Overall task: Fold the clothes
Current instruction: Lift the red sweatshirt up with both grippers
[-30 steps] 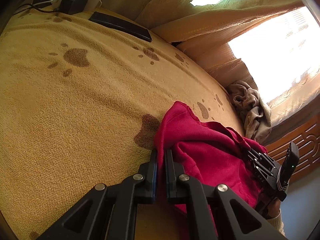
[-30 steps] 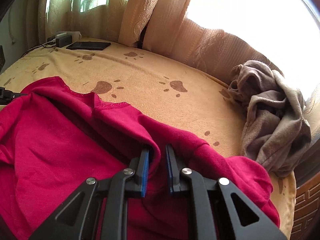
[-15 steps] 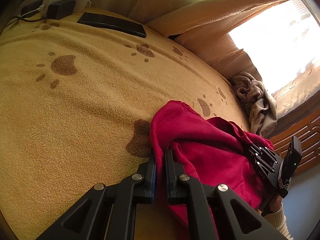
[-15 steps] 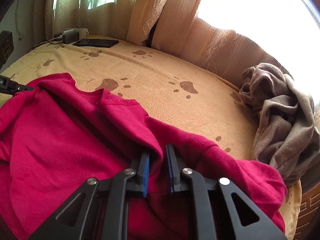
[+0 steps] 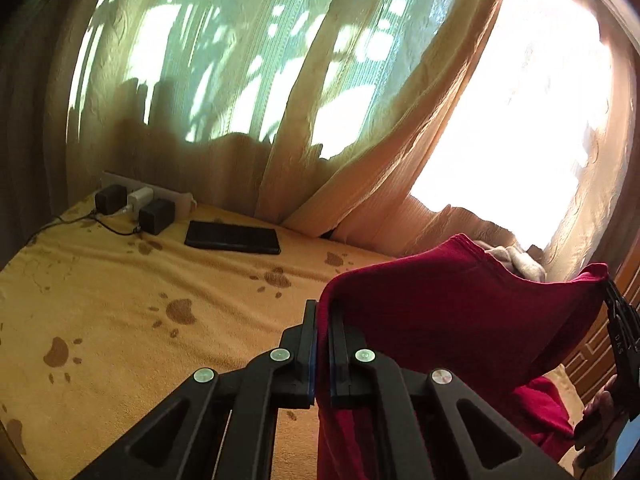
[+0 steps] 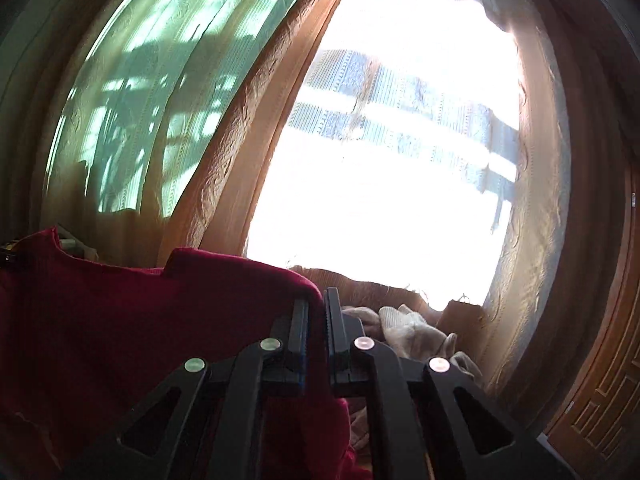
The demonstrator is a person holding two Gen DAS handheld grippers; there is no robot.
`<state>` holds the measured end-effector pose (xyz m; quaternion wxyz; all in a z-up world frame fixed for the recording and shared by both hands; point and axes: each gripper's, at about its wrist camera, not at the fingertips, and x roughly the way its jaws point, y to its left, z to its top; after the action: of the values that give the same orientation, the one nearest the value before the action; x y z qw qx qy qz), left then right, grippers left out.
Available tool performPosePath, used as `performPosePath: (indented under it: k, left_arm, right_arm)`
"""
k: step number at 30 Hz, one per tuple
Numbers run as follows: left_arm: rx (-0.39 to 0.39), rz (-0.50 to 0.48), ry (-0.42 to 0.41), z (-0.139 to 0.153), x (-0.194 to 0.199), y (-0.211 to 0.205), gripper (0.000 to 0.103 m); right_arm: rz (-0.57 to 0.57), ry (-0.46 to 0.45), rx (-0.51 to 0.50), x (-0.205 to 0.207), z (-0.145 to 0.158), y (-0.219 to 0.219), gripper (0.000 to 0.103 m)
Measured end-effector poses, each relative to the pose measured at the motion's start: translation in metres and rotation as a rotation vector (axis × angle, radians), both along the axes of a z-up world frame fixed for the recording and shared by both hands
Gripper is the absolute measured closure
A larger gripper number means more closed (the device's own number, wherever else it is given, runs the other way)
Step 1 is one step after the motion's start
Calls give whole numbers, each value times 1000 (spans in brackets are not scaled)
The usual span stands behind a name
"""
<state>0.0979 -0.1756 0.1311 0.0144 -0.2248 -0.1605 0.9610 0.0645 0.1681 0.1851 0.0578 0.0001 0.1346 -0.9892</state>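
yellow paw-print blanket (image 5: 120, 312) under curtained windows (image 5: 224, 60), bare on the left. left gripper (image 5: 323, 312) and right gripper (image 6: 317, 304) each clamp the red top (image 5: 460, 312), held above it.

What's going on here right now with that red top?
A person is holding a gripper in each hand, and both are clamped shut on the red top. The left gripper pinches one upper edge and the right gripper the other, so the garment hangs stretched between them above the yellow paw-print blanket. No fold is made yet. A beige garment lies crumpled by the curtain, and a black phone and a power strip lie at the blanket's far edge.
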Motion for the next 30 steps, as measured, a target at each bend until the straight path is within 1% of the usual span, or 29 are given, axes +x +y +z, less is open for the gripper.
performPosePath:
  k: [3, 7, 12, 15, 17, 19, 21, 25, 28, 30]
  left_arm:
    - [-17, -1, 118, 40, 23, 20, 99]
    - [-93, -32, 269, 94, 60, 51, 99]
    - [-169, -69, 481, 162, 117, 86, 99]
    - [-218, -89, 599, 197, 152, 104, 99]
    - [-220, -128, 642, 217, 171, 111, 99]
    - [-205, -175, 666, 232, 188, 116, 99]
    - [-209, -207, 693, 243, 202, 123, 99]
    - [-231, -262, 775, 262, 240, 140, 99]
    - [-212, -347, 800, 270, 263, 148, 99]
    - [-186, -417, 785, 274, 273, 154, 99]
  right_arm:
    - [-19, 94, -80, 21, 32, 19, 95]
    - [-44, 183, -191, 43, 71, 50, 95]
    - [-85, 349, -273, 88, 123, 86, 95]
    - [-112, 457, -298, 118, 156, 103, 95]
    - [-133, 513, -308, 135, 177, 113, 95]
    - [-151, 555, -318, 150, 193, 122, 95]
    - [-171, 591, -326, 164, 206, 131, 95]
    - [-208, 644, -338, 185, 224, 146, 95]
    - [-254, 697, -334, 203, 236, 156, 95]
    - [-291, 719, -328, 211, 246, 162, 95]
